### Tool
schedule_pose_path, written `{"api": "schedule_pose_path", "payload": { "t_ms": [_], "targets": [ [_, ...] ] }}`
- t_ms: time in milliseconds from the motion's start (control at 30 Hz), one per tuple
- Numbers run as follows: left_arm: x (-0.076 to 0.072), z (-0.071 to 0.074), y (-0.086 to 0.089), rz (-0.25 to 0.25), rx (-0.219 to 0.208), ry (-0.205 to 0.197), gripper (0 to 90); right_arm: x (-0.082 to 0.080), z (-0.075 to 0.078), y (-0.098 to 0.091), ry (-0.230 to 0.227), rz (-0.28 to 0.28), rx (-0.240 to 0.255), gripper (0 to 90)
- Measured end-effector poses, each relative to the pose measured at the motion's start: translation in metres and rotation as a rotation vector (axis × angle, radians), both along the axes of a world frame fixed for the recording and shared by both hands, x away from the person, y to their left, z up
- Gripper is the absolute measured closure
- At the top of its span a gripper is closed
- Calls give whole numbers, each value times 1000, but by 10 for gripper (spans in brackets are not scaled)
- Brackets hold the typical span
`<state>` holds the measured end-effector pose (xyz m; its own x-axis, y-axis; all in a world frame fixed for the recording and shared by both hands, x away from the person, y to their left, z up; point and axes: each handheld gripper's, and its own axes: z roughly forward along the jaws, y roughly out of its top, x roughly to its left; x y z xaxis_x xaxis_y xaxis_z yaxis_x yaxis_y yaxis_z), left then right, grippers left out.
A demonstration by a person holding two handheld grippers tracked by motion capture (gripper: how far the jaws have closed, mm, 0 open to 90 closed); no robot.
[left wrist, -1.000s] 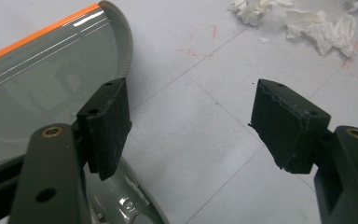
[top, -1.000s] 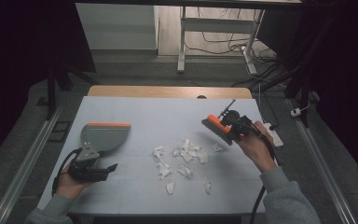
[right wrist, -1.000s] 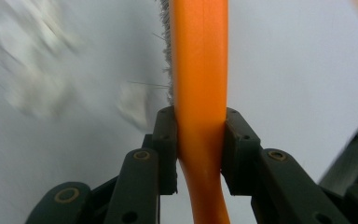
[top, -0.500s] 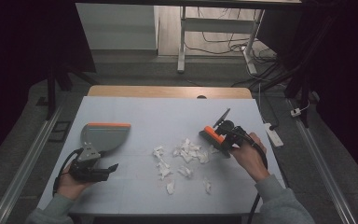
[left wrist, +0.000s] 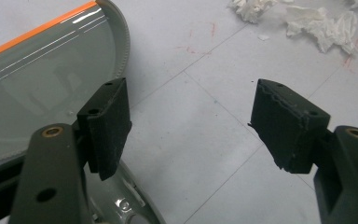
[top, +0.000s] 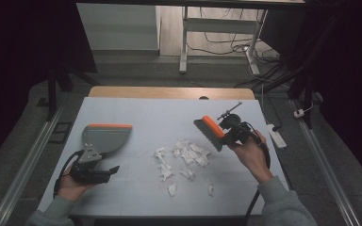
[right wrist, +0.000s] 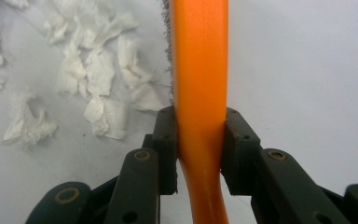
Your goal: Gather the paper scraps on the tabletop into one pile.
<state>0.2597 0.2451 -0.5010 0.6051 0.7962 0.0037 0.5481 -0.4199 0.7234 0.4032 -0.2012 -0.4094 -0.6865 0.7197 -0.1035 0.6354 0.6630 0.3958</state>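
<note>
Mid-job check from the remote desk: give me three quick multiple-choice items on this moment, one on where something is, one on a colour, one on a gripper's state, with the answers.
1. Where does the dustpan lie?
A. on the table's left part, just ahead of the left gripper
B. at the right edge, by the right gripper
C. on the floor beyond the table

2. What colour is the brush back held by the right gripper?
A. blue
B. orange
C. black

3. How do the left gripper's jaws stand?
A. shut on the dustpan
B. shut on a paper scrap
C. open, with nothing between them

Answers: 1 A, the high view shows it left of the paper scraps. 2 B, the right gripper view shows an orange back clamped between the jaws. 3 C, the left gripper view shows bare table between them.
</note>
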Motion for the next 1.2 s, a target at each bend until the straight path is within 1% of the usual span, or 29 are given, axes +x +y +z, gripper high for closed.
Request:
{"api": "schedule_pose_path", "payload": {
  "t_ms": [33, 67, 100, 167, 233, 300, 367, 433, 467, 567, 633, 667, 767, 833, 867, 933, 1000, 1033, 1067, 1133, 1200],
  "targets": [
    [0, 0, 0, 0, 1, 1, 294, 0, 0, 0, 0, 0, 0, 699],
    [0, 0, 0, -1, 2, 2, 294, -1, 8, -3, -20, -1, 18, 699],
    [0, 0, 0, 0, 4, 2, 294, -3, 11, -3, -29, -1, 31, 699],
    [1, 0, 0, 1, 5, 2, 294, -6, 17, -1, -38, 20, 52, 699],
    [1, 0, 0, 2, 5, 2, 294, -11, 22, 7, -47, 45, 76, 698],
    [1, 0, -1, 2, 5, 2, 294, -16, 23, 19, -37, 85, 105, 698],
    [1, -1, -1, 2, 5, 2, 294, -20, 22, 36, -8, 122, 130, 698],
    [1, -1, -1, 2, 8, 3, 294, -22, 19, 56, 4, 166, 144, 698],
    [1, -1, -1, 2, 7, 3, 294, -23, 18, 67, 2, 186, 155, 698],
    [0, -1, 0, 5, 7, 0, 295, -26, 12, 101, 13, 248, 201, 699],
    [0, -1, 1, 6, 8, 0, 295, -27, 5, 125, 43, 287, 218, 698],
    [0, -1, 1, 7, 9, -1, 295, -28, 0, 136, 66, 306, 216, 698],
    [-1, -1, 1, 6, 12, -3, 295, -31, -17, 166, 116, 360, 173, 698],
    [-1, -1, 1, 7, 13, -5, 295, -33, -29, 178, 171, 375, 181, 698],
    [-1, -1, 1, 6, 15, -5, 295, -35, -35, 183, 197, 374, 183, 698],
    [-1, -1, 1, 6, 15, -6, 295, -37, -44, 190, 223, 394, 148, 699],
    [-1, -1, 1, 5, 16, -7, 295, -37, -52, 192, 242, 386, 114, 698],
    [-1, -1, 1, 5, 16, -7, 296, -35, -54, 191, 227, 375, 106, 699],
    [-2, -1, 1, 4, 17, -9, 295, -31, -55, 188, 234, 351, 102, 699],
    [-2, -1, 0, 1, 18, -10, 295, -21, -58, 180, 271, 312, 114, 698],
    [-3, -1, 1, 0, 19, -12, 295, -13, -60, 170, 291, 274, 111, 698]
  ]
}}
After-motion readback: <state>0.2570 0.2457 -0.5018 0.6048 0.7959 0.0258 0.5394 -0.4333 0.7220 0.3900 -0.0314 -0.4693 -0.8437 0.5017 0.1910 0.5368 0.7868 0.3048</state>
